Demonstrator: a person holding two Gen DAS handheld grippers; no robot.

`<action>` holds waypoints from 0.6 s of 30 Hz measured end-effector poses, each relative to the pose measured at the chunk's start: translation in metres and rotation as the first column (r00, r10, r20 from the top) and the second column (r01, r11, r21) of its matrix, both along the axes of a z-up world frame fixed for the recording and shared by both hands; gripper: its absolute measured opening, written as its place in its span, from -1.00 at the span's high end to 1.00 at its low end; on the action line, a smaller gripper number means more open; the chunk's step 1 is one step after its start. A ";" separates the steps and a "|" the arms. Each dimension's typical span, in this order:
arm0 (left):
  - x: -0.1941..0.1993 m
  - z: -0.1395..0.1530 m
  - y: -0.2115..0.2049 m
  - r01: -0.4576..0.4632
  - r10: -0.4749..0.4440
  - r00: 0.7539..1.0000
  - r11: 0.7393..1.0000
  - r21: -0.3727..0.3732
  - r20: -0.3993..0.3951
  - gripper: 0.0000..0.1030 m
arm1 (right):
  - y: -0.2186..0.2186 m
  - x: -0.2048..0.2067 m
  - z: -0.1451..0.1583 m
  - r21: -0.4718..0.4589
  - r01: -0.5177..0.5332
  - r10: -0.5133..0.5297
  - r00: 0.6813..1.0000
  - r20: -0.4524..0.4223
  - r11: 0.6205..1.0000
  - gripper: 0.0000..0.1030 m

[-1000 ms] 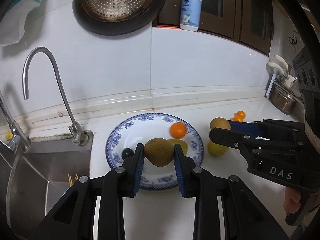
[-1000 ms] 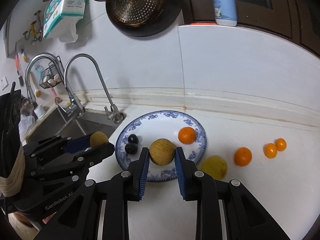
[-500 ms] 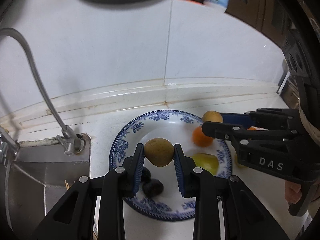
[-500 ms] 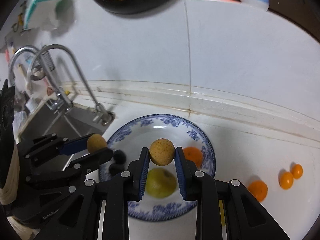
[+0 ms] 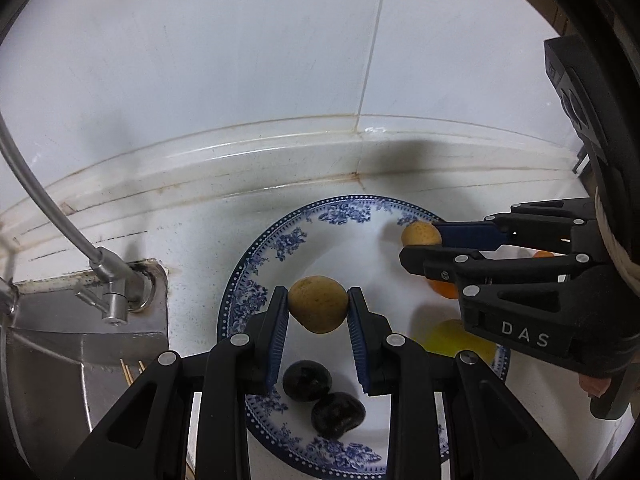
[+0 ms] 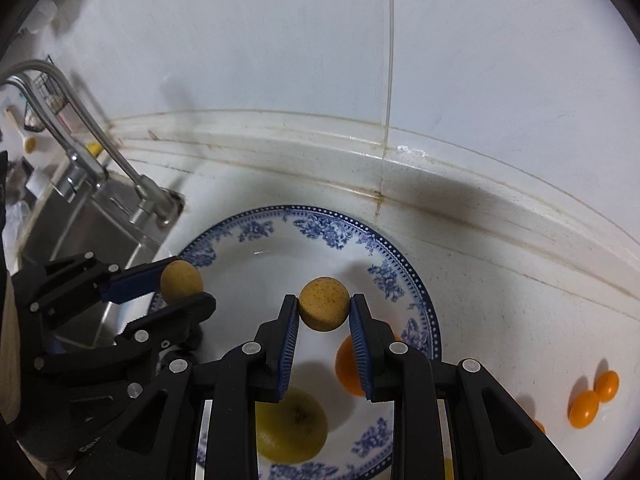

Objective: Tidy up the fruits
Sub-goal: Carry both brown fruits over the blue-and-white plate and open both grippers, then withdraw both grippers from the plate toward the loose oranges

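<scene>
My left gripper [image 5: 318, 308] is shut on a small brown round fruit [image 5: 318, 309], held over the left half of a blue-and-white plate [image 5: 280, 248]. My right gripper [image 6: 324, 310] is shut on a second brown round fruit [image 6: 324, 309] above the same plate [image 6: 332, 230]. On the plate lie two dark plums [image 5: 306, 380], a yellow fruit [image 6: 290, 426] and an orange [image 6: 346, 364], partly hidden by the fingers. In the left wrist view the right gripper [image 5: 420, 240] comes in from the right with its fruit [image 5: 420, 235]. The right wrist view has the left gripper [image 6: 180, 284] at the left.
A steel sink [image 5: 52, 356] with a curved tap [image 5: 60, 220] lies left of the plate. Two small orange fruits [image 6: 594, 398] sit on the white counter to the right. A tiled white wall [image 5: 280, 60] with a stained raised ledge [image 6: 440, 168] stands close behind the plate.
Both grippers have moved forward and down over the plate while tilting further downward, each keeping its brown fruit. The wall shelf items have left the view.
</scene>
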State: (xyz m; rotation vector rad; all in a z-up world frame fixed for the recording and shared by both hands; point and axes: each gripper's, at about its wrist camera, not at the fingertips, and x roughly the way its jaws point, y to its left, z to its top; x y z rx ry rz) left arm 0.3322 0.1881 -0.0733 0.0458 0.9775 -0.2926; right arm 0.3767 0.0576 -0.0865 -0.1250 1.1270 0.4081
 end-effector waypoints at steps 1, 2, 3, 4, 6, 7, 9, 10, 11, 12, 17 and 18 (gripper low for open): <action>0.001 -0.001 0.000 0.000 0.000 1.000 1.000 0.003 -0.005 0.44 | 0.000 0.001 -0.001 -0.004 -0.001 0.001 1.000 -0.004 1.000 0.47; 0.002 -0.001 -0.001 0.000 0.000 1.000 1.000 0.004 -0.009 0.44 | 0.000 0.003 -0.003 -0.005 -0.002 0.002 1.000 -0.009 1.000 0.47; 0.003 -0.002 -0.001 0.002 -0.002 1.000 1.000 0.003 -0.010 0.43 | 0.000 0.003 -0.004 -0.004 -0.002 0.002 1.000 -0.010 1.000 0.47; 0.004 -0.003 -0.001 0.001 -0.001 1.000 1.000 0.003 -0.011 0.43 | 0.000 0.003 -0.004 -0.002 -0.004 0.004 1.000 -0.009 1.000 0.47; 0.005 -0.002 -0.001 -0.002 0.002 1.000 1.000 0.002 -0.010 0.43 | 0.001 0.002 -0.003 -0.003 -0.009 0.009 1.000 -0.004 1.000 0.47; 0.006 -0.002 -0.002 0.000 0.000 1.000 1.000 0.001 -0.007 0.43 | 0.001 0.002 -0.003 -0.004 -0.012 0.012 1.000 -0.003 1.000 0.47; 0.005 0.000 -0.003 -0.001 0.001 1.000 1.000 0.007 -0.001 0.42 | 0.001 0.003 -0.003 -0.003 -0.014 0.014 1.000 -0.007 1.000 0.46; 0.004 0.001 -0.002 0.001 -0.001 1.000 1.000 0.010 0.001 0.40 | 0.000 0.003 -0.003 0.000 -0.011 0.011 1.000 -0.008 1.000 0.46; 0.002 0.002 -0.002 0.001 -0.001 1.000 1.000 0.013 0.005 0.40 | -0.001 0.003 -0.003 0.004 -0.007 0.007 1.000 -0.006 1.000 0.46; 0.000 0.004 -0.002 -0.002 0.002 1.000 1.000 0.017 0.010 0.39 | -0.002 0.002 -0.002 0.010 -0.004 0.004 1.000 -0.005 1.000 0.44; -0.013 0.016 -0.002 -0.007 0.005 0.999 0.999 0.034 0.047 0.39 | -0.011 -0.008 0.009 0.024 0.015 -0.016 1.000 0.027 1.000 0.44; -0.016 0.019 -0.003 -0.008 0.006 0.998 0.999 0.035 0.055 0.38 | -0.013 -0.012 0.013 0.028 0.016 -0.017 0.999 0.040 0.999 0.44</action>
